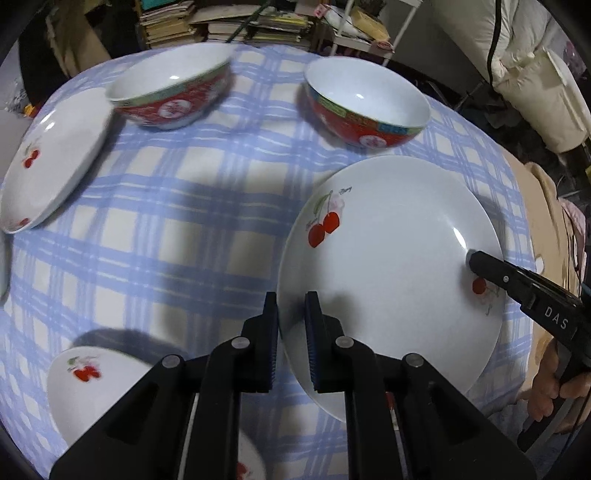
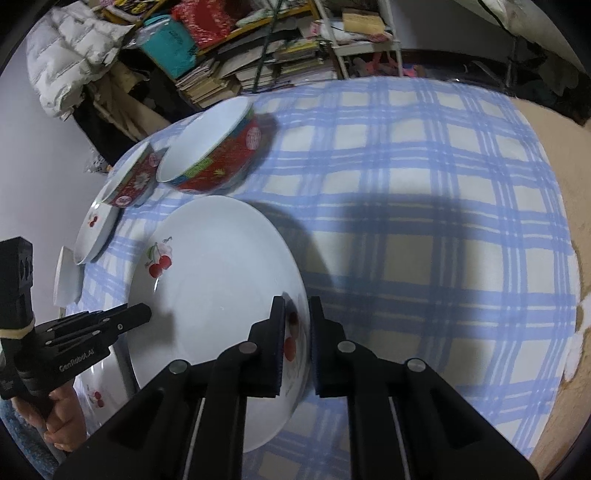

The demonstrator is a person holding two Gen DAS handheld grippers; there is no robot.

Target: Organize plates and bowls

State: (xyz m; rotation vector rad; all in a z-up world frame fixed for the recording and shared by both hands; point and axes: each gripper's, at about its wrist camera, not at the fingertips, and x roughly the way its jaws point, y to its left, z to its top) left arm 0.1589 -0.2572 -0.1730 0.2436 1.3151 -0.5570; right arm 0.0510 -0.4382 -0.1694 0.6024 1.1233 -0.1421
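I see a big white plate (image 1: 388,266) with red cherries painted on it, and both of my grippers are holding it. It sits over a blue and cream checked cloth (image 1: 177,206) that covers the table. I will use the big plate as my landmark.

My left gripper (image 1: 291,314) pinches the plate's near left edge. One finger is under the rim and the other is on top, and the pads press on the plate. My right gripper (image 2: 297,314) pinches the other side of the same plate, right by a painted cherry, with the rim squeezed between its two pads. From the left camera I can see the tip of the right gripper resting on the far right rim, with a hand (image 1: 550,387) holding its handle.

The plate looks tipped up off the cloth, and it throws a dark shadow under it.

Just behind the big plate is a red bowl (image 1: 365,107) that is white inside. A second red bowl (image 1: 170,96) stands farther back and to the left of the plate. Well off to the left of the big plate lies another cherry plate (image 1: 51,162). Close to the big plate's near left side, under my left gripper, is one more cherry plate (image 1: 96,384). Stacks of books (image 1: 221,22) sit beyond the table, far behind the big plate
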